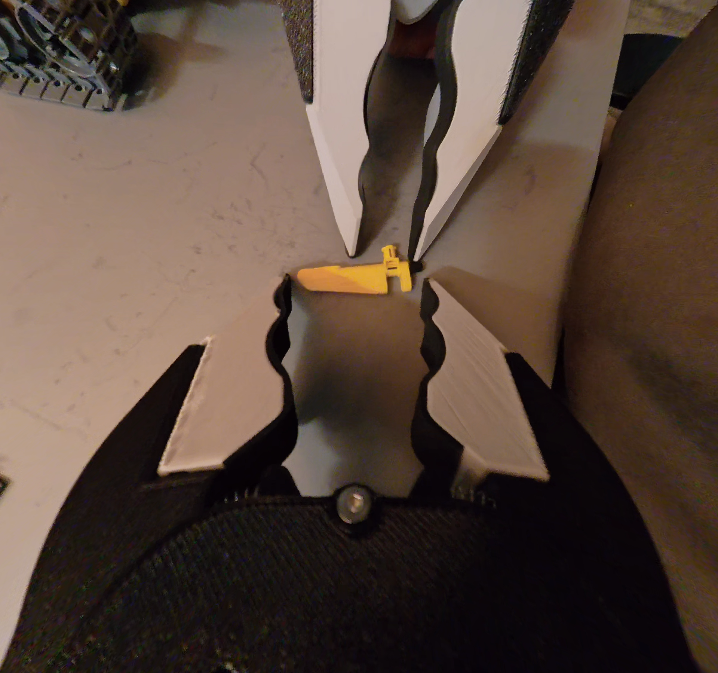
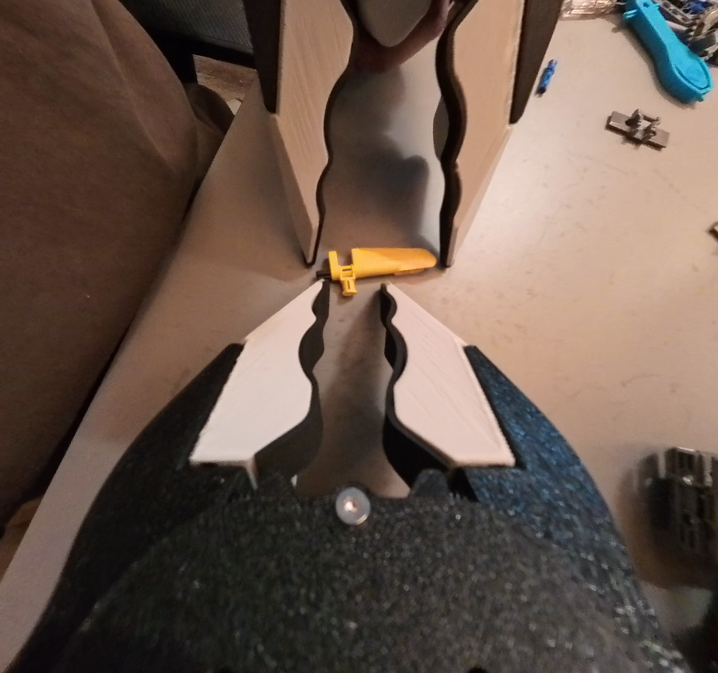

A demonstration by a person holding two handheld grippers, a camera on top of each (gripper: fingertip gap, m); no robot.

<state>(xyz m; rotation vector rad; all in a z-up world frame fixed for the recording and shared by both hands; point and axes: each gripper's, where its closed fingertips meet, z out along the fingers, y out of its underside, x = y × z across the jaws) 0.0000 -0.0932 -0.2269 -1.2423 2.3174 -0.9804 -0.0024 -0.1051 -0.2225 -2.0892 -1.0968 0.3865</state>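
closest to our lens is the black body of our left gripper [image 1: 355, 285], its two white fingers spread wide with nothing between them. just past their tips a small yellow plastic piece [image 1: 351, 277] lies flat on the pale tabletop [image 1: 136, 226], a tapered blade with a little clip and a dark pin at one end. we judge it lies there loose, since neither tool has hold of it.

our right gripper [image 2: 353, 287] comes at the piece from the opposite side, jaws partly open and empty, narrower than the left pair. in the left wrist view one of its fingertips [image 1: 417, 254] sits just beside the clip end, perhaps touching the dark pin; we cannot tell for sure. both tools point tip to tip with the piece crosswise between them, which looks to us like a way to keep it from sliding.

farther off we see a brown cushion [image 2: 77, 149] along the table edge, a blue plastic tool [image 2: 660, 52], a small grey part [image 2: 637, 129] and a dark tracked model [image 1: 58, 40], all well apart.
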